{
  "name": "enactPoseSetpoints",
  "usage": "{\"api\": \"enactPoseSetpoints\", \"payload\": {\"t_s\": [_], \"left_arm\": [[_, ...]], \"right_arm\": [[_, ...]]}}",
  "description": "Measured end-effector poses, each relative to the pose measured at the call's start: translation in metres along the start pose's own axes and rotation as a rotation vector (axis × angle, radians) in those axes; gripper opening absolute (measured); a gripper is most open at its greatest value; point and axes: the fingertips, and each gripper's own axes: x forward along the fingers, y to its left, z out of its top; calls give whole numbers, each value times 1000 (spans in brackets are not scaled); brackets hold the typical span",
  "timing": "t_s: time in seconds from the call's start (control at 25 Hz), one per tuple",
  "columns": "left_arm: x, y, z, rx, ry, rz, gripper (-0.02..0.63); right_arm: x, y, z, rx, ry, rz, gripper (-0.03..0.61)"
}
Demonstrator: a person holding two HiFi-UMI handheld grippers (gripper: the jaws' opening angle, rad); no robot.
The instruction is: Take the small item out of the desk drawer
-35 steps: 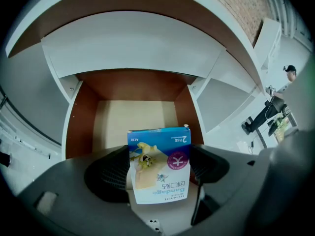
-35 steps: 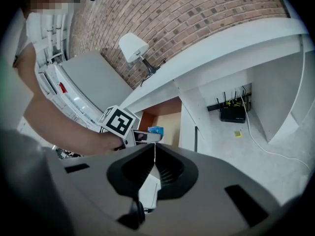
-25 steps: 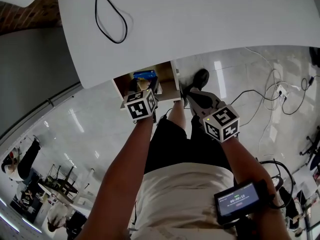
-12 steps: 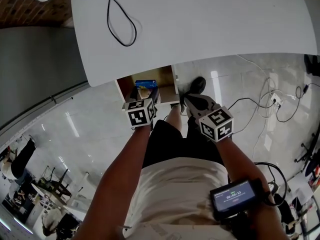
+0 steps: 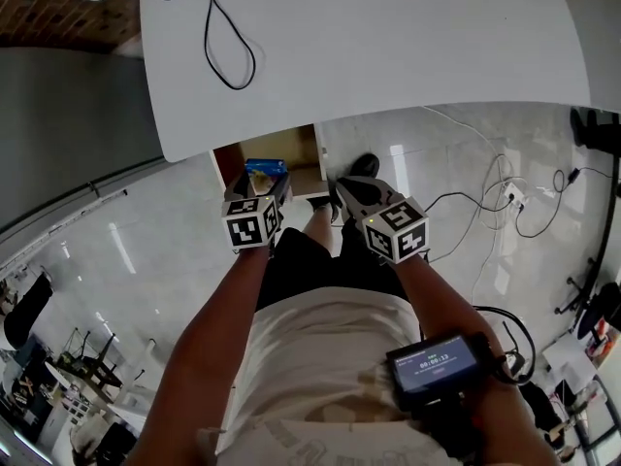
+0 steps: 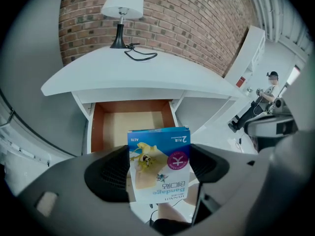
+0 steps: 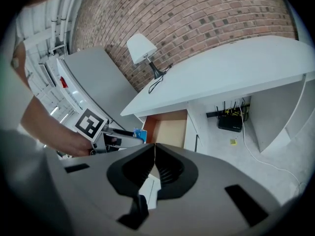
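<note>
Left gripper view: L claw pinches small blue cardboard bandage box by its sides; prob light, crushable. R claw clenched, empty.

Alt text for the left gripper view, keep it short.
The left gripper holds a small blue bandage box between its jaws, in front of an open wooden drawer under a white desk. A white lamp with a black cord stands on the desk, before a brick wall.

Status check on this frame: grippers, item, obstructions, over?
Left gripper shut on bandage box, held above open drawer front. Right gripper shut, empty. Nothing in the way.
</note>
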Motion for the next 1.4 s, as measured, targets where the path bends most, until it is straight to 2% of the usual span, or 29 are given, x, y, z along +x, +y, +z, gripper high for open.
{"api": "enactPoseSetpoints", "payload": {"t_s": [0.6, 0.88, 1.16, 1.4], "left_arm": [[-32, -24, 20, 24, -66, -47, 379], [-56, -32, 34, 33, -127, -81, 379], [-81, -38, 48, 0, -198, -101, 379], [-96, -58, 66, 30, -268, -117, 379]], "right_arm": [[-11, 3, 29, -24, -34, 0, 6], [-21, 12, 40, -45, -53, -9, 6], [-33, 19, 54, -73, -88, -16, 6], [-50, 18, 73, -122, -117, -12, 6]]}}
